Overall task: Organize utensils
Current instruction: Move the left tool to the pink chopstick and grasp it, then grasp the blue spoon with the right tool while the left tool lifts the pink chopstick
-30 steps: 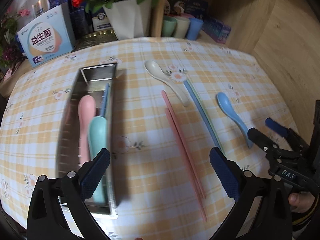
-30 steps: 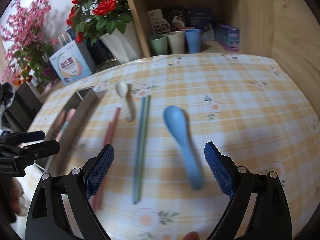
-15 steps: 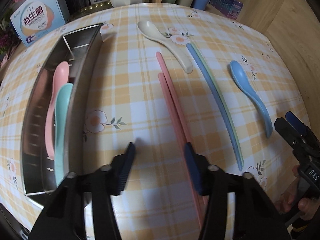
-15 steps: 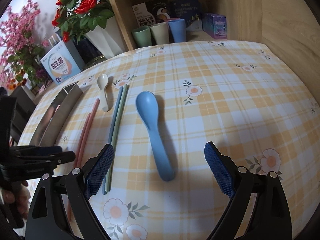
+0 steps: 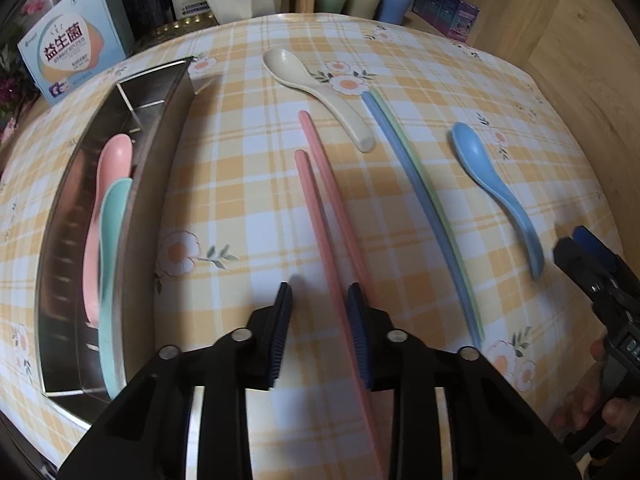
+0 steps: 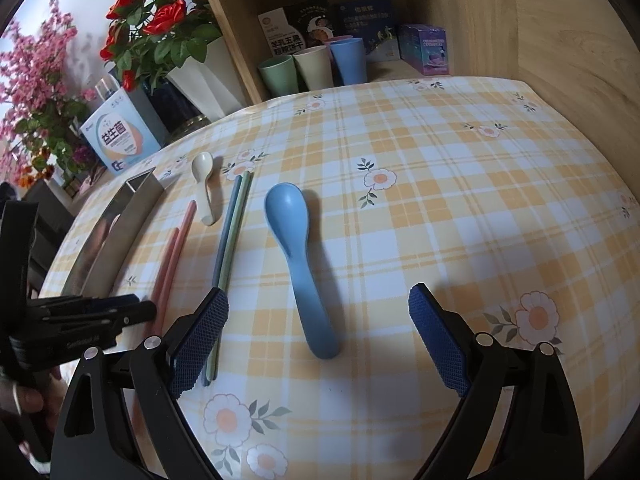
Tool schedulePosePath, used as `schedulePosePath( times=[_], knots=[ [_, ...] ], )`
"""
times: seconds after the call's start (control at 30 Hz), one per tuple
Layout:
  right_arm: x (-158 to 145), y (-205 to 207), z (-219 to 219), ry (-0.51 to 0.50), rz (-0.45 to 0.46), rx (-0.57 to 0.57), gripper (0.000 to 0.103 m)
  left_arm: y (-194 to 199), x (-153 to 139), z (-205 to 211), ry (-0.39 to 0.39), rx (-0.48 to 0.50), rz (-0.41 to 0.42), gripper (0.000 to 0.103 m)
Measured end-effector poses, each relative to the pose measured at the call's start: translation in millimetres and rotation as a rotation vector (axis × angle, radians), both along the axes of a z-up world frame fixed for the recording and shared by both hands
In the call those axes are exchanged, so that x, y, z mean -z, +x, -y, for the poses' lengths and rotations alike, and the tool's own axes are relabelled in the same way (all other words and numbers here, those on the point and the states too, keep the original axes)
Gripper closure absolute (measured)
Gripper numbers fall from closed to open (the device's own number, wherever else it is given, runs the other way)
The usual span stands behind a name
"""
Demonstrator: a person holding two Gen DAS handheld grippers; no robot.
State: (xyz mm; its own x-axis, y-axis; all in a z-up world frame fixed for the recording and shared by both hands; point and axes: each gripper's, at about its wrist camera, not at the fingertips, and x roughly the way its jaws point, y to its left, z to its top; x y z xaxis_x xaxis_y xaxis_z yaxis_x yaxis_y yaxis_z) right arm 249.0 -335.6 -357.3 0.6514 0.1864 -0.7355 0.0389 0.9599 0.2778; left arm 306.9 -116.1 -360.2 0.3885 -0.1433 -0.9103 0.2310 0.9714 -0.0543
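Box — "益生菌" | right gripper — lettering unreadable

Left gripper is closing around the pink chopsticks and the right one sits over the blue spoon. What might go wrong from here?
1. The left gripper has been closing around the pink chopsticks, whose ends are staggered. It may pinch only one stick, leaving the other on the tablecloth.
2. It closes near their near ends, so the long far part could droop or swing against the metal tray.
3. The right gripper is open; its left finger overlaps the blue and green chopsticks and could nudge them.
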Motion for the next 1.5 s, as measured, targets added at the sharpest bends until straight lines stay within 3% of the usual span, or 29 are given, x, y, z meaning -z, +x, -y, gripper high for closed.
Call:
schedulePosePath(
  times=[0.1, 0.57, 0.97, 1.1, 1.17, 1.43, 1.5],
  knots=[
    [1, -1, -1, -0.005, -0.001, -0.001, 0.014, 0, 0, -4, 0.008, -0.008, 0.001, 0.086],
    [1, -1, 0, -0.011, -0.004, 0.004, 0.014, -8, 1, -4, 0.051, -0.001, 0.038, 0.085],
    [1, -2, 0, -0.009, -0.016, 0.004, 0.014, -11, 2, -5, 0.042, 0.001, 0.059, 0.085],
    [2, -2, 1, -0.015, -0.023, 0.000, 0.014, -12, 2, -7, 0.028, 0.003, 0.067, 0.086],
    [2, -2, 2, -0.018, -0.027, 0.000, 0.015, -11, 2, -11, 0.027, -0.007, 0.068, 0.097],
    [1, 2, 1, -0.031, -0.044, -0.032, 0.015, -18, -4, -24, -0.049, -0.025, 0.059, 0.097],
    [0, 5, -1, -0.037, -0.045, -0.045, 0.021, -21, -9, -26, -0.066, -0.030, 0.071, 0.097]
  ],
)
